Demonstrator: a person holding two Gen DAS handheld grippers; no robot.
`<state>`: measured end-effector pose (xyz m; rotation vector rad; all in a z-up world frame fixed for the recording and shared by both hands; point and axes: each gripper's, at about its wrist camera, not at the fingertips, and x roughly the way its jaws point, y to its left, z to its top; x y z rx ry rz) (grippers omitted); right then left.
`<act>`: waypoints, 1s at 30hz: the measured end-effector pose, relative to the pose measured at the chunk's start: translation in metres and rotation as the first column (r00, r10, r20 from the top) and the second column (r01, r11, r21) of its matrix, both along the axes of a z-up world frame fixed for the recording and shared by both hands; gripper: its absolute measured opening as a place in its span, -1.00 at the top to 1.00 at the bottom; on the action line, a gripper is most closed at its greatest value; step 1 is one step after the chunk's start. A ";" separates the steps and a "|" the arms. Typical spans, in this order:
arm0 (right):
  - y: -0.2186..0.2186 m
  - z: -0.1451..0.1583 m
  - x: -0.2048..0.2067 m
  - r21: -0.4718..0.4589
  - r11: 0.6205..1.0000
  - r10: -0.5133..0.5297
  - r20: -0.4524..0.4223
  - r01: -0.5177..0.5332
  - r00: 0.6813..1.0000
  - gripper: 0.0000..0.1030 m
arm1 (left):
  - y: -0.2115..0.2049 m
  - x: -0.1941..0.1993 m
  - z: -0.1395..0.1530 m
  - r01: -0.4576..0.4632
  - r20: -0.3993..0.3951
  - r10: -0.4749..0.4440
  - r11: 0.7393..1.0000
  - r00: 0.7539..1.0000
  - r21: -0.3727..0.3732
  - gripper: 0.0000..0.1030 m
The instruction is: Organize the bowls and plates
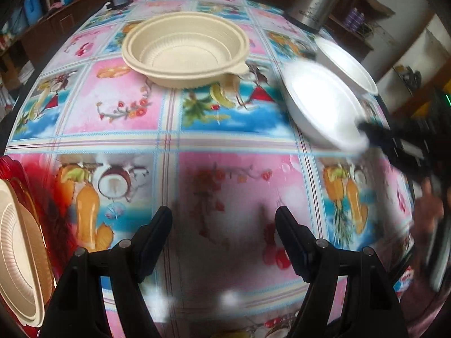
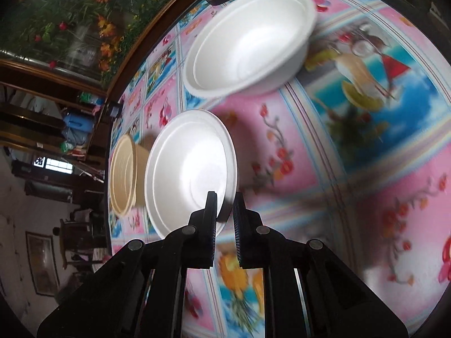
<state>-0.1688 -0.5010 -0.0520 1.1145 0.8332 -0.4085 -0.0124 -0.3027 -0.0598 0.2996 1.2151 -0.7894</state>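
Right tool (image 2: 224, 208) clamps white bowl (image 2: 191, 169) rim, lifted beside white stack (image 2: 248, 42) | left tool (image 1: 224, 242) open, idle | we advise levelling bowl, centring over stack, then releasing.

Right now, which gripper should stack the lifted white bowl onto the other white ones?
Right. The right gripper already pinches the white bowl by its rim, near the white stack. The left gripper is open, holding nothing.
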 end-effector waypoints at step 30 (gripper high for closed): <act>-0.012 0.004 -0.057 -0.074 0.995 0.080 0.093 -0.073 0.992 0.34 | -0.094 0.006 0.011 -0.149 -0.240 0.127 0.986 0.962 -0.076 -0.49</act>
